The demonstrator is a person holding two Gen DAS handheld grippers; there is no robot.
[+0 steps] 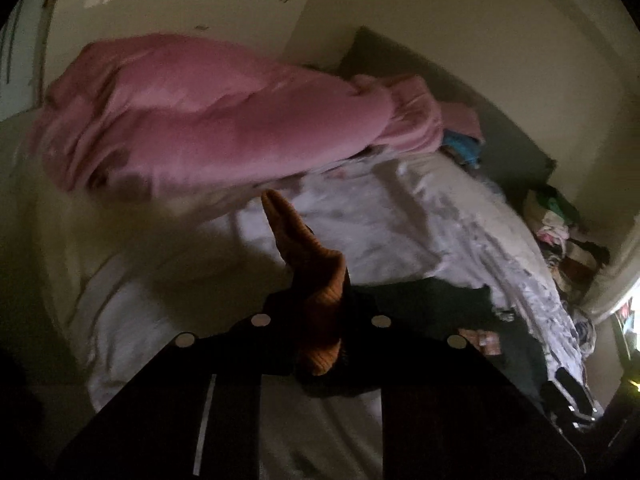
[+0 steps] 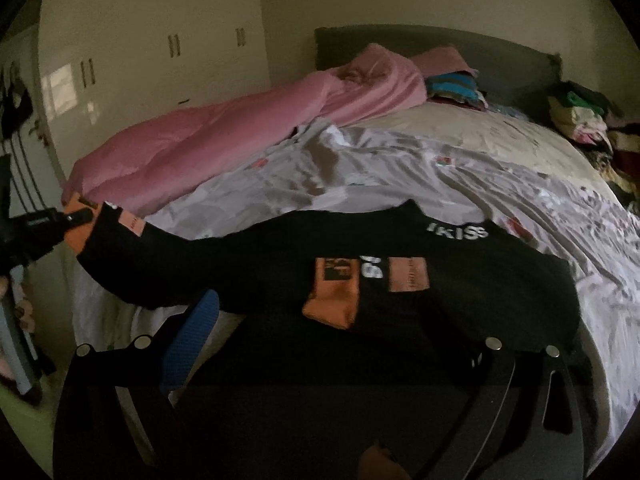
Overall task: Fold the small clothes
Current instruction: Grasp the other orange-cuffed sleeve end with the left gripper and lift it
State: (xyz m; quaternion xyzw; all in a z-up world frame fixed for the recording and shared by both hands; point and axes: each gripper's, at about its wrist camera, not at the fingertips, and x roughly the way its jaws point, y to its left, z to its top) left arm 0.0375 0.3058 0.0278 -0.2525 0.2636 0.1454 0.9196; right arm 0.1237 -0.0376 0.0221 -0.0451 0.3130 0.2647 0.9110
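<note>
The left gripper (image 1: pixel 316 320) is clamped on the orange ribbed cuff (image 1: pixel 324 300) of a black long-sleeved top with orange patches (image 2: pixel 400 280), holding that sleeve lifted off the bed. The right gripper (image 2: pixel 320 344), with its blue-padded finger (image 2: pixel 192 332), hovers spread wide over the top's body, gripping nothing. The top lies across a rumpled white patterned sheet (image 2: pixel 360 168). Farther back lies a pink duvet (image 2: pixel 224 140), then a cream wardrobe (image 2: pixel 160 40).

Two close wrist views over the bed (image 2: pixel 500 152), sharing pink duvet (image 1: pixel 192 120).
</note>
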